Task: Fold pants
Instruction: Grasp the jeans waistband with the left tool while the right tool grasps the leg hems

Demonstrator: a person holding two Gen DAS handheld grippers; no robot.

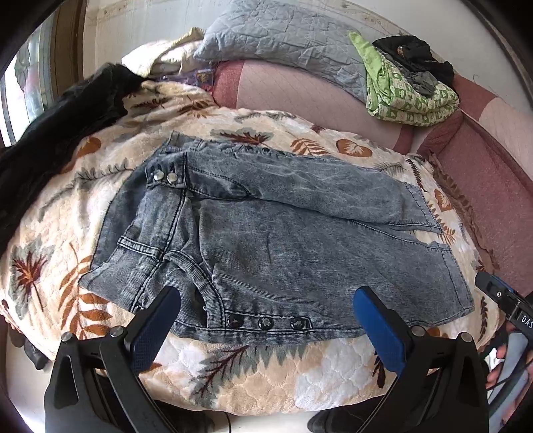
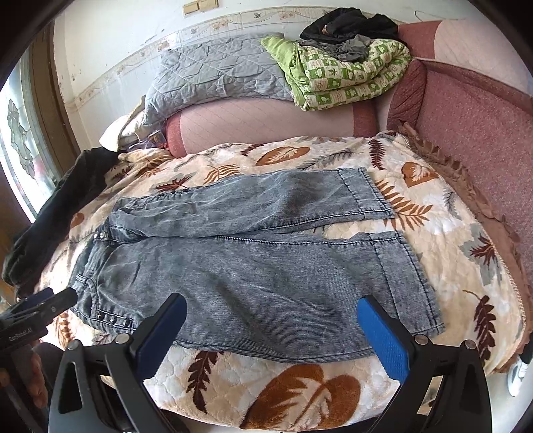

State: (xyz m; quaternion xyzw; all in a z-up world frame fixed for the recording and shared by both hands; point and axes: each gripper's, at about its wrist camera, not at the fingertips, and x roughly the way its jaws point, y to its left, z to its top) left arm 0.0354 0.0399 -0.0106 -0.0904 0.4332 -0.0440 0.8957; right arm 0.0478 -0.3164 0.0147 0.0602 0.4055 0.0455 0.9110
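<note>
Grey pants point(image 2: 253, 256) lie spread flat on the leaf-print blanket point(image 2: 299, 386), waistband left, hems right. The left wrist view shows the waist snaps and side buttons point(image 1: 266, 322) close up; the right wrist view takes in both hems. Left gripper point(image 1: 266, 319) gapes wide above the near edge, gripping nothing. Right gripper point(image 2: 271, 329) spreads equally wide over the near leg, empty.

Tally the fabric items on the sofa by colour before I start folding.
Grey denim pants: 1
Leaf-print blanket: 1
Grey quilted pillow: 1
Green patterned quilt: 1
Black garments, one at the left edge and one on the quilt: 2
Total: 6
</note>
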